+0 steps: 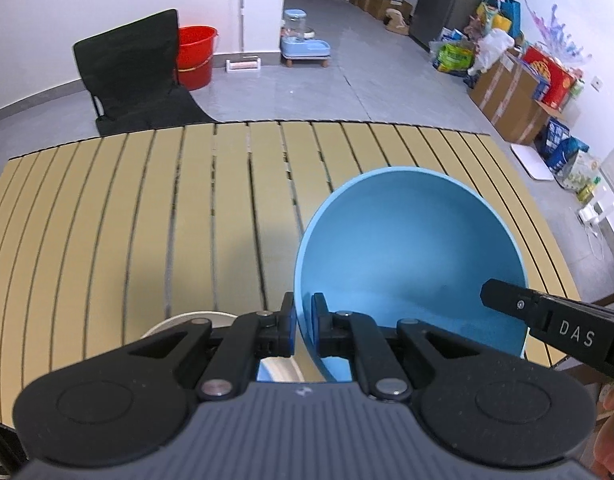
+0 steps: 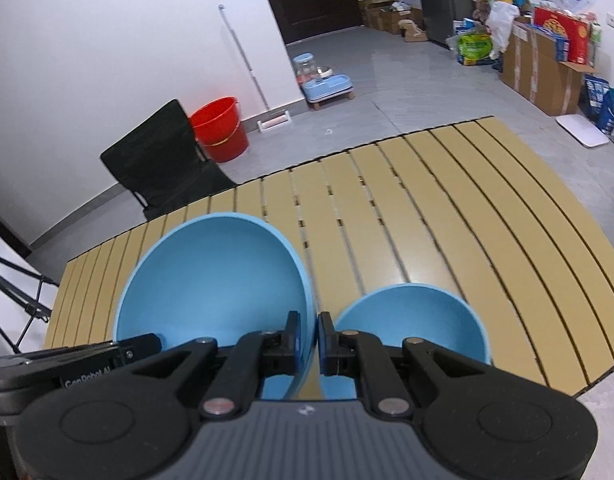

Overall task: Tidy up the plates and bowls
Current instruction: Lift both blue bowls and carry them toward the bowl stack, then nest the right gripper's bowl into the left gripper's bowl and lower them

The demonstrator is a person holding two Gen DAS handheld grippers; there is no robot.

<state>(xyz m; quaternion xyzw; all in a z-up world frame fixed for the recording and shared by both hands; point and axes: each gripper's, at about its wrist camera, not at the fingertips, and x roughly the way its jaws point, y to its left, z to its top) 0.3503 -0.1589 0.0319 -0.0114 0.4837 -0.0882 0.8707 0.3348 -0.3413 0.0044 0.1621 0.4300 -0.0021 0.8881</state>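
My left fingers (image 1: pixel 303 322) are clamped on the rim of the large blue bowl (image 1: pixel 411 252), one pad outside the wall and one inside, with only the thin wall between them. My right fingers (image 2: pixel 307 338) are pinched on the opposite rim of that same bowl (image 2: pixel 215 280) in the same way, so I hold it from both sides. In the left wrist view the tip of my right tool (image 1: pixel 547 316) reaches in across the bowl's far edge; in the right wrist view my left tool (image 2: pixel 87 364) shows at the bowl's lower left.

The large blue bowl hangs tilted, its open mouth turned toward the cameras, over the near part of the slatted tan surface (image 1: pixel 147 208). Whether its underside touches the surface I cannot tell.

Just to the right of the large bowl, seen from my right wrist, a smaller blue bowl (image 2: pixel 411 320) sits on the surface near its front edge; its rim lies right beside my right-hand pad. To the left of the large bowl, seen from my left wrist, a pale cream dish (image 1: pixel 187 320) peeks out from behind my tool; most of it is hidden, so I cannot say what kind of dish it is.

Beyond the large bowl, past the surface's far edge, a black folding chair (image 1: pixel 135 72) stands on the grey floor with a red bucket (image 1: pixel 197 56) just behind it by the white wall. Farther back from the bowl sits a light-blue pet feeder (image 1: pixel 305 42), and cardboard boxes (image 1: pixel 511 96) line the wall off to the right.
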